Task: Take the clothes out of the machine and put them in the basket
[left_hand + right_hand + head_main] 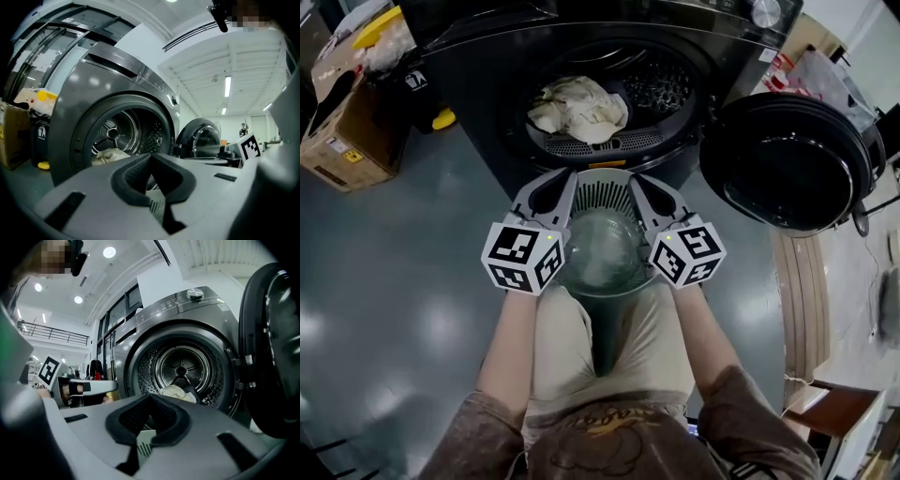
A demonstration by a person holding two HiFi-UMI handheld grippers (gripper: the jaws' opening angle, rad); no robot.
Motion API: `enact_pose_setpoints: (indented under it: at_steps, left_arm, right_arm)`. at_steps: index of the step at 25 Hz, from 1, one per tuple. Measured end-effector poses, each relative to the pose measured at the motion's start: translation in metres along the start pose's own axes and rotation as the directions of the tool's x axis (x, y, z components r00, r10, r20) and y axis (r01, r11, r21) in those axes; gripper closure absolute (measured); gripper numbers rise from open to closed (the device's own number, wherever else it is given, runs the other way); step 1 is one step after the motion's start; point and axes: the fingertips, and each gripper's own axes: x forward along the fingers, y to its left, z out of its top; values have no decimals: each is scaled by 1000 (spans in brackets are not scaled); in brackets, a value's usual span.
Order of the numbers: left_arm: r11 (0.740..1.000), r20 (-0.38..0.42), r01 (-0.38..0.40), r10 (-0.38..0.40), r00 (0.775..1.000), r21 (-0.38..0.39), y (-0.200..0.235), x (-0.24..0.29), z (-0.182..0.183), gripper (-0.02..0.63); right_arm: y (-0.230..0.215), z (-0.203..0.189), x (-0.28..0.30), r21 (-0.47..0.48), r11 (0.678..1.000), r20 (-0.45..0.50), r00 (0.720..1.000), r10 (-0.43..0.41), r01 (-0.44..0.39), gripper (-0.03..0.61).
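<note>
Gripping, left side: the left gripper [570, 180] has its jaws fully closed and it pinches the rim of the grey slotted basket [609, 199]; in the left gripper view a slotted piece of the basket [157, 208] shows between the closed pads.
Gripping, right side: the right gripper [636, 180] is closed in the same way on the opposite side of the rim; its own view shows the jaws together with the slotted plastic [144, 441] between them.
Basket: it hangs between the two grippers, above the person's lap, just in front of the machine [487, 122]; I cannot see any garment in it.
Clothes: a pale crumpled bundle [577, 108] lies inside the drum, near the opening.
Door: the round door [787, 159] stands wide open at the right of the head view.
</note>
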Motion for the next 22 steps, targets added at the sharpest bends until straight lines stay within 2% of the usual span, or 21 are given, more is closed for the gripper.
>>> enact_pose_setpoints:
  at_steps: [7,12,15,17,18,22]
  left_arm:
    - [1000,-28,-4,4,1000,23,-11,-10,-10,607]
    - [1000,-13,-29,29,999,10,-9,-12,-6,607]
    - [999,-11,-41,41,999,13,-7,-15,-6,607]
    - [998,-14,-54,54,998,12,-5,-17,-6,607]
    - [998,-14,-59,59,998,13,-4,-18,-6,607]
    - [998,-16,-64,64,998,25,-4,-21,-5,607]
  right_arm:
    - [1,-5,-13,12,1000,1,1000,-7,7,585]
    - [-1,-10,-13,21,1000,-12,1000,0,0,487]
    - [-1,-15,-8,37,999,-29,999,23,-22,406]
    - [-3,-18,0,65,997,-36,999,41,-38,292]
    - [-5,-19,6,69,997,-39,998,45,-42,256]
    - [-13,-26,36,20,998,-89,995,54,-53,110]
